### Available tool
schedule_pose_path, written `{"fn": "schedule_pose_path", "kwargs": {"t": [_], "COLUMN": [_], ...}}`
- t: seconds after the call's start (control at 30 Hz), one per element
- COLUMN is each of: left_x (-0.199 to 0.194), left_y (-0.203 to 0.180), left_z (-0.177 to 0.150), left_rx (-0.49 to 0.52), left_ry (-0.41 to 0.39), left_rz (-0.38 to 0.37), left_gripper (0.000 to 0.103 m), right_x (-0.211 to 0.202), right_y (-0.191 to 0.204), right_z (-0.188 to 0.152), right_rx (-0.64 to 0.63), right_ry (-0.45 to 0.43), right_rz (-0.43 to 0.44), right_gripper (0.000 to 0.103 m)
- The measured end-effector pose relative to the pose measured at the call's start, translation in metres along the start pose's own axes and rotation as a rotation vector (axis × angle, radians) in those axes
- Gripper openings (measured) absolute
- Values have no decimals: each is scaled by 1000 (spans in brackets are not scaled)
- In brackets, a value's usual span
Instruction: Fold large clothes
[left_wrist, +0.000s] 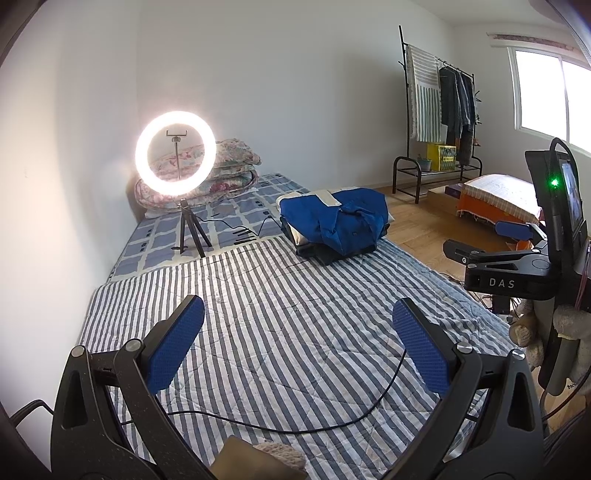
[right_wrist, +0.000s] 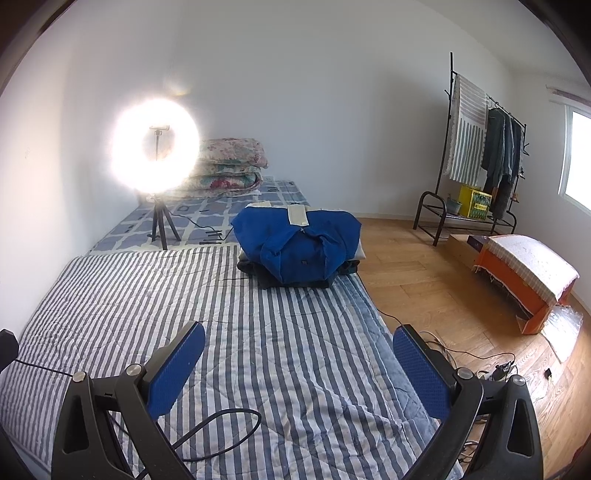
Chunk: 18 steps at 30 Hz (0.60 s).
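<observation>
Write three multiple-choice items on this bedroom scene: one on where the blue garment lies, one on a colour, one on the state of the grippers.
1. Where is the blue garment?
A. On a stack of folded clothes on the bed
B. Hanging on the clothes rack
C. On the wooden floor

2. What colour are the gripper pads?
A. Red
B. Blue
C. White

3. How do the left gripper and the right gripper stand?
A. Both shut on cloth
B. One holds the cable
C. Both open, holding nothing

Answers: 1 A, it tops a pile on the striped quilt. 2 B, the pads show blue. 3 C, fingers are spread with only quilt between them.
</observation>
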<state>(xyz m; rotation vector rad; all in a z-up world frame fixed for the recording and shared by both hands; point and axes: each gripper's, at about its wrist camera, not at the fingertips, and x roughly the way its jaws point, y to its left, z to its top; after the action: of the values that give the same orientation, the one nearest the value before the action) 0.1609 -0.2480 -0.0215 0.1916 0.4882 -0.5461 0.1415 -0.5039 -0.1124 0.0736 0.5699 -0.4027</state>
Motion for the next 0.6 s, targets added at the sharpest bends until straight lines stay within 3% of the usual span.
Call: {"fn": "schedule_pose_path", "kwargs": {"t": [0.6], "left_x": [1], "left_y": [2], "left_z": [4], "left_rx": [-7], "left_ry": [-1], "left_rz": [-2], "left_gripper": [103], "right_x": [1], "right_y": [0], "right_z": [-1], "right_rx": [3], "right_ry": [5], "right_rz": [-3], "right_gripper": [103]}}
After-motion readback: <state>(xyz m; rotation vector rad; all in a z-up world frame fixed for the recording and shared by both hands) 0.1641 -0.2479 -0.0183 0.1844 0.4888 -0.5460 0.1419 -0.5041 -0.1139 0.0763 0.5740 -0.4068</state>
